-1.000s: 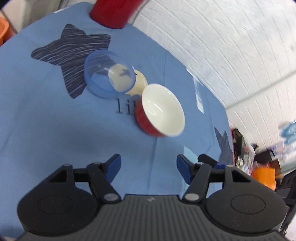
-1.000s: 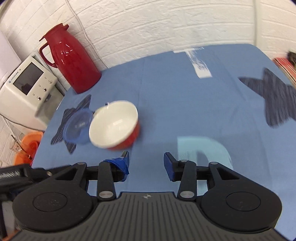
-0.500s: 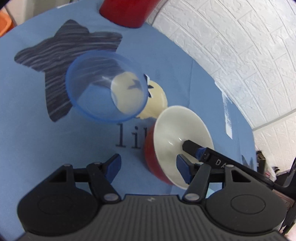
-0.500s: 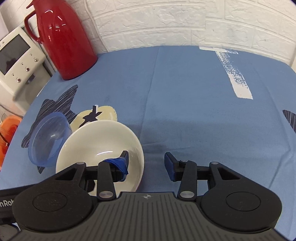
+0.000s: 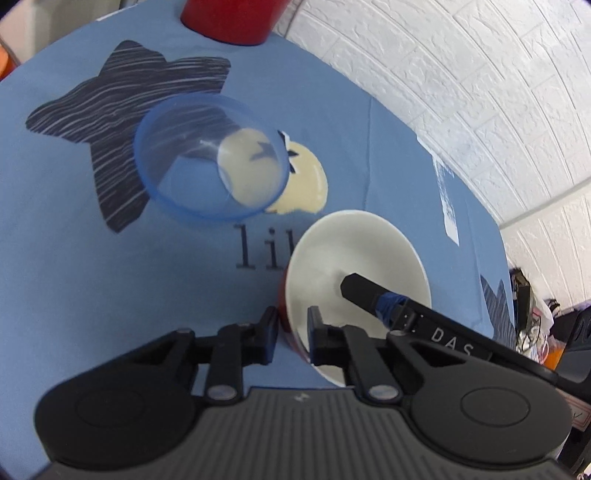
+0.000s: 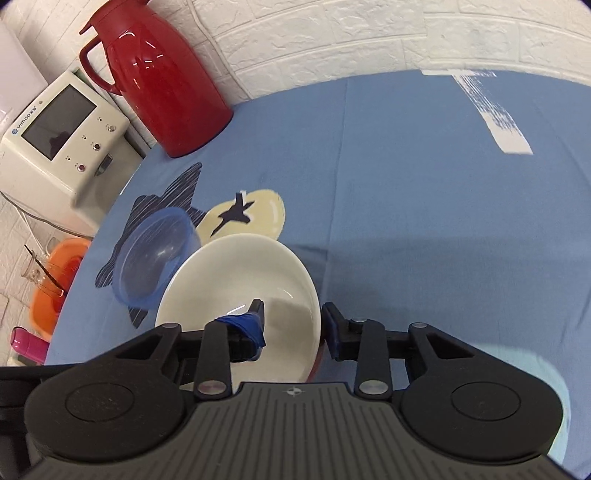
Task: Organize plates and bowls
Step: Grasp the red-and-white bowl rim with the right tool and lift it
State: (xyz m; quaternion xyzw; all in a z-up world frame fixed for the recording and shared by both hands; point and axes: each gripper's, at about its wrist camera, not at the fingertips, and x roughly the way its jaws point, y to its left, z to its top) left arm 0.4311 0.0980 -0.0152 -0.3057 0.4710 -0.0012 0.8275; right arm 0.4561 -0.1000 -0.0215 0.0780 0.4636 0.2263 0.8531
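Note:
A red bowl with a white inside (image 5: 354, 258) (image 6: 236, 280) stands on the blue tablecloth (image 5: 110, 288). My left gripper (image 5: 291, 332) is shut on its near rim, one finger outside the red wall and one inside. My right gripper (image 6: 293, 323) is open and straddles the opposite rim. Its left finger (image 6: 255, 321) is inside the bowl and shows in the left wrist view as a black bar (image 5: 362, 291). A clear blue bowl (image 5: 210, 158) (image 6: 155, 254) sits tilted just beyond, apart from both grippers.
A red thermos jug (image 6: 159, 81) (image 5: 229, 18) stands at the table's back edge by the white brick wall. Beside the table are a white device with a screen (image 6: 62, 136) and an orange basin (image 6: 55, 277). Blue cloth stretches to the right (image 6: 443, 221).
My left gripper has closed on the red bowl's rim. My right gripper has moved in over the bowl, keeping the same opening. The bowl looks larger and nearer in both views.

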